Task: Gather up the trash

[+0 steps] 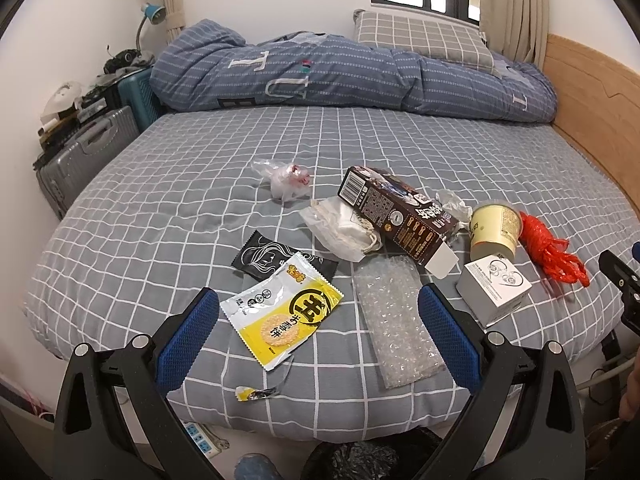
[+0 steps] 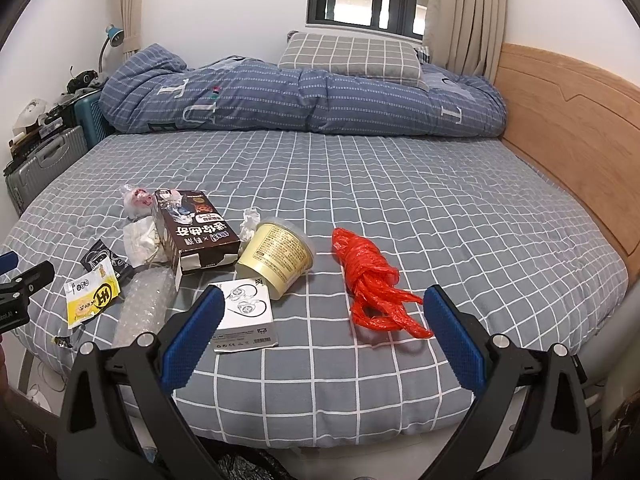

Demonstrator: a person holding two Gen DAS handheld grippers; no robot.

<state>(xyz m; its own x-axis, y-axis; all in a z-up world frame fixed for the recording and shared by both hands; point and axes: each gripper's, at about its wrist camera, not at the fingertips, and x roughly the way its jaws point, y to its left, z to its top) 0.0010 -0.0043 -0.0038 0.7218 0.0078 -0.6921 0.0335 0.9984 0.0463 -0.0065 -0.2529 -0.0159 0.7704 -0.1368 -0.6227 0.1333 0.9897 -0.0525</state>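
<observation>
Trash lies on the grey checked bed point(image 1: 200, 208). In the left wrist view: a yellow snack wrapper point(image 1: 280, 312), a black sachet point(image 1: 272, 258), bubble wrap point(image 1: 394, 320), a brown carton point(image 1: 400, 216), a cream cup point(image 1: 494, 228), a white box point(image 1: 494, 288), a red plastic bag point(image 1: 554, 248), a crumpled clear bag point(image 1: 286, 178). My left gripper point(image 1: 318, 332) is open above the wrapper and bubble wrap. In the right wrist view my right gripper point(image 2: 324, 332) is open, between the white box point(image 2: 244, 316) and the red bag point(image 2: 374, 284). The cup point(image 2: 276, 256) and carton point(image 2: 196, 232) lie beyond.
A folded blue quilt point(image 1: 340, 72) and pillow point(image 1: 420, 36) lie at the far side. A wooden headboard point(image 2: 568, 128) runs along the right. Suitcases point(image 1: 88, 148) stand at the left. A power strip point(image 1: 200, 436) and a dark bag point(image 1: 372, 456) lie on the floor below the near edge.
</observation>
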